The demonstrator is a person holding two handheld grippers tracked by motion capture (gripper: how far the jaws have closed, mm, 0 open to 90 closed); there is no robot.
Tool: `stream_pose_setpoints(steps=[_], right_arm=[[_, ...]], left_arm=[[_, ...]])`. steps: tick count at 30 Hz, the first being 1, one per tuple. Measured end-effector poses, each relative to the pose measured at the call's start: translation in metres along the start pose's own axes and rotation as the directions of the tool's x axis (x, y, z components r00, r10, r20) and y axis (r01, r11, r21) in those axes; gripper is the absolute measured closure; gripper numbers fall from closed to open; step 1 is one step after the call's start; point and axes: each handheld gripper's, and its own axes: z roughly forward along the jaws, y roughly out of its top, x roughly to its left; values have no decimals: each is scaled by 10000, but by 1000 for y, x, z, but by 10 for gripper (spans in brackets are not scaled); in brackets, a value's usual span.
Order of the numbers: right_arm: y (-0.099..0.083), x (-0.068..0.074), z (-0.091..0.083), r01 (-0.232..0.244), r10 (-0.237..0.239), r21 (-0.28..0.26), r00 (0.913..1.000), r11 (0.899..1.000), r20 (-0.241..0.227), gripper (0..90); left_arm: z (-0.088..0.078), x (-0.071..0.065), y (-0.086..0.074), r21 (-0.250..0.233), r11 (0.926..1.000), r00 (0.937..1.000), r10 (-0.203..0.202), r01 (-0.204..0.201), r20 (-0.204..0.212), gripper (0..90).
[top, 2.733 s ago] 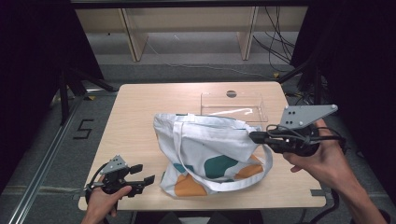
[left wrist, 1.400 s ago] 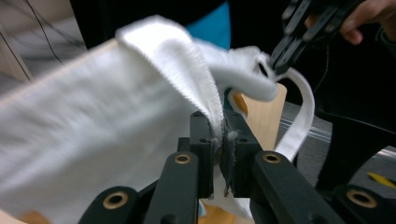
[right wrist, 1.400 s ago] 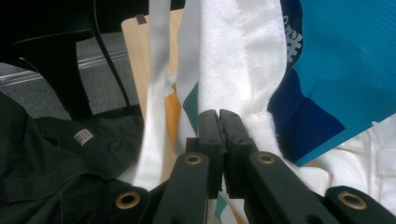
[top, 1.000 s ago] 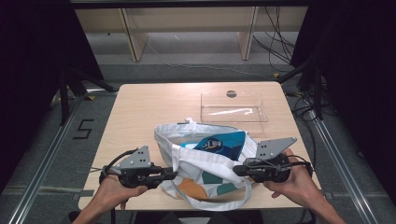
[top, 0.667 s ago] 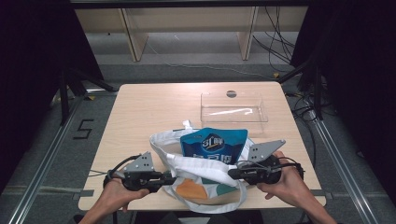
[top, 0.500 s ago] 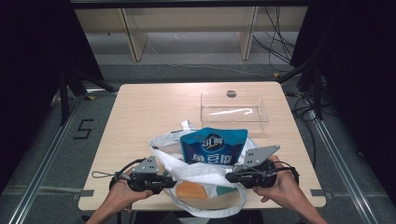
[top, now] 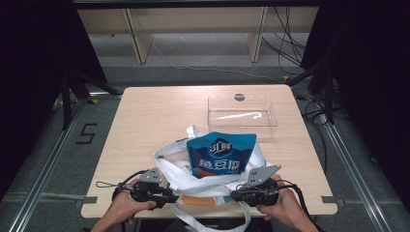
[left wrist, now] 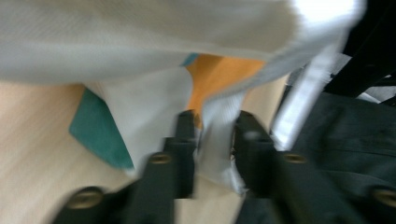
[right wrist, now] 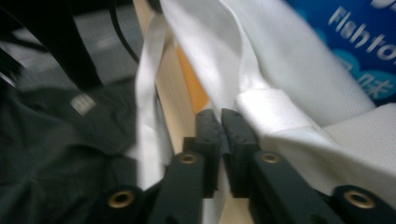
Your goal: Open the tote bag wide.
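Blue snack bag [right wrist: 355, 42] — "Flshto"; floor mark [top: 85, 134] — "5".

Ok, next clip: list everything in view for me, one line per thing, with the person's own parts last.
tote bag: one, white with orange and teal patches, near edge of the table, mouth pulled down around the pouch.
snack pouch: one, blue with white lettering, standing out of the bag's mouth.
clear tray: one, transparent, far right part of the table.
table: one, light wood.
shelf unit: one, pale wood, on the floor behind the table.
left gripper: black, fingers have just been opening, white bag fabric between them.
right gripper: black, fingers closed on the bag's rim.
hands: two, at the near edge.
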Motion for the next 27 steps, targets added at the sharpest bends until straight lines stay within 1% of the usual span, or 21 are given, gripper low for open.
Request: stream_pose_setpoints(steps=[1,2,4,6,7,8,9,11,12,13,14,15,16,17,18,20,21,22,24,25,27], right_arm=[[-1,0,-2,-190,185,-258,9996,9995,-199,788],[0,0,-5,-306,290,-427,9989,9986,-360,741],[2,4,-16,-411,394,-744,9989,9964,-243,671],[4,8,-28,-301,295,-929,9995,9952,-81,604],[6,10,-45,-230,249,-1341,9996,9907,123,598],[6,10,-45,-230,249,-1341,9996,9907,123,598],[6,9,-63,-101,214,-1704,9977,9853,643,620],[5,8,-72,-284,426,-1723,9959,9846,793,634],[4,3,-87,-476,751,-1826,9863,9820,1469,639],[4,3,-87,-476,751,-1826,9863,9820,1469,639],[3,-1,-92,-649,1006,-1840,9763,9808,1918,639],[1,-13,-98,-858,1330,-1807,9543,9798,2676,618],[0,-19,-100,-1211,1710,-1784,9388,9765,2990,609],[0,-19,-100,-1211,1710,-1784,9388,9765,2990,609],[-1,-27,-100,-1284,1834,-1848,9289,9743,3217,602],[-2,-40,-98,-1828,2380,-1926,9165,9641,3216,574],[-1,-45,-96,-2042,2584,-1911,9092,9601,3266,554],[2,-56,-93,-2194,2680,-1792,9078,9590,3226,539],[4,-61,-88,-2240,2758,-1885,9052,9562,3233,540],[6,-68,-85,-2397,2783,-1573,9096,9580,3085,539],[7,-75,-76,-2638,2900,-1247,9073,9565,3045,545]], left_arm=[[-6,-2,0,-88,10000,10000,-38,38,29,563],[-12,-3,1,-138,9999,10000,-52,52,15,563],[-25,-5,4,-450,9988,9998,-185,180,-107,447],[-39,-3,7,-700,9974,9995,-188,171,-236,420],[-46,-2,8,-841,9963,9993,-216,189,-313,387],[-52,0,10,-1025,9945,9988,-253,209,-412,387],[-59,2,12,-1253,9917,9978,-346,273,-569,382],[-70,6,17,-1624,9862,9938,-486,319,-999,382],[-74,8,21,-1805,9832,9918,-480,261,-1181,379],[-78,11,25,-1896,9818,9903,-356,96,-1342,379],[-80,13,30,-1988,9800,9894,-394,110,-1397,379],[-82,15,35,-2030,9789,9849,-553,212,-1640,376],[-83,19,41,-1979,9801,9845,-474,133,-1687,375],[-82,24,46,-2035,9790,9821,-471,92,-1825,375],[-80,29,51,-2077,9781,9790,-552,135,-1965,369],[-76,39,60,-2107,9770,9738,-777,317,-2139,358],[-74,44,64,-1954,9800,9748,-787,372,-2090,356],[-70,49,68,-1904,9809,9740,-816,408,-2114,354],[-59,58,75,-1596,9860,9755,-818,492,-2041,356],[-56,61,76,-1513,9872,9759,-809,504,-2028,383],[-46,68,78,-1224,9914,9799,-691,466,-1870,462]])
